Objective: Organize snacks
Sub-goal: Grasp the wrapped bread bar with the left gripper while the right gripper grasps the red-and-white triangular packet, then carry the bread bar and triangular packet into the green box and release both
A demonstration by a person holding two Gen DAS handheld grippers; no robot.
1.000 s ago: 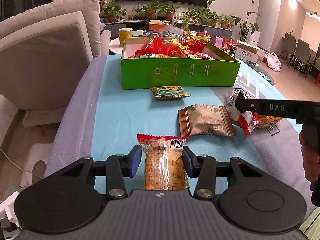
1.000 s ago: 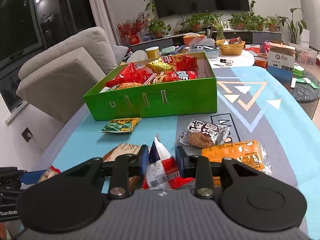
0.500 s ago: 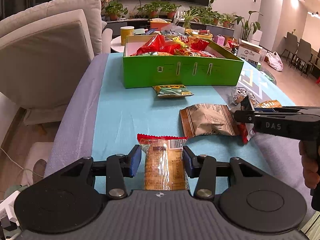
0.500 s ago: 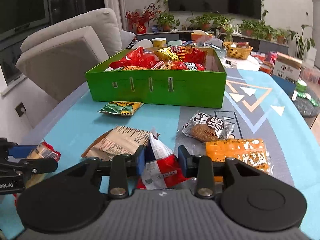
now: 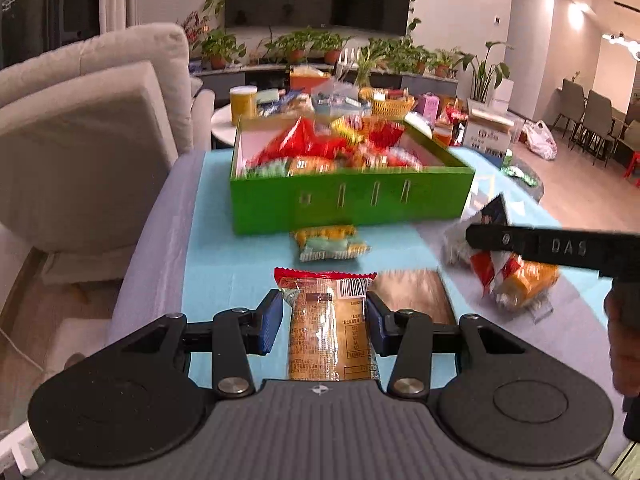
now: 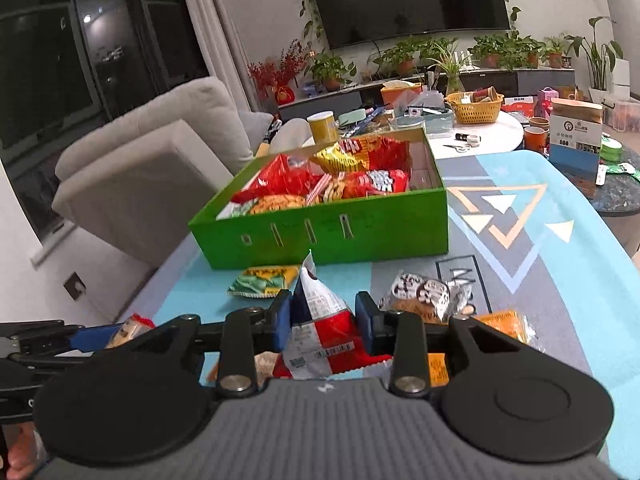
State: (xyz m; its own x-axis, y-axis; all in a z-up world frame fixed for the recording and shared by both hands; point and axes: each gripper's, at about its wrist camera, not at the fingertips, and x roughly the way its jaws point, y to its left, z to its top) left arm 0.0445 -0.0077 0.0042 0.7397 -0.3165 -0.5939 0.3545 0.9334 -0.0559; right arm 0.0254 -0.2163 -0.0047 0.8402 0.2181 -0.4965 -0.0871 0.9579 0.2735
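Observation:
My left gripper point(image 5: 325, 322) is shut on a clear-wrapped tan biscuit pack point(image 5: 330, 332) with a red top seam, held above the table. My right gripper point(image 6: 323, 320) is shut on a red, white and blue snack bag point(image 6: 320, 332); in the left wrist view that bag point(image 5: 490, 264) hangs at the right under the other gripper's black finger. The green box point(image 5: 348, 204) point(image 6: 328, 236), full of red and yellow snack packs, stands ahead on the table. Loose snacks lie before it: a green-yellow pack point(image 5: 330, 242) point(image 6: 264, 280), a brown pack point(image 5: 412, 292), a black-and-white round-cake pack point(image 6: 426, 294) and an orange pack point(image 6: 504, 326).
The table has a blue patterned cloth point(image 6: 560, 264). A beige sofa point(image 5: 88, 128) stands close on the left. Behind the box a round white table point(image 6: 476, 136) carries a yellow basket, cups and clutter. A brown-and-blue carton point(image 6: 576, 136) stands at the far right. A hand point(image 5: 624, 344) grips the right tool.
Both grippers have risen and tilted with their packs still held. The green box now sits nearer and more from above in both views. The right gripper's bag is lifted clear of the table.

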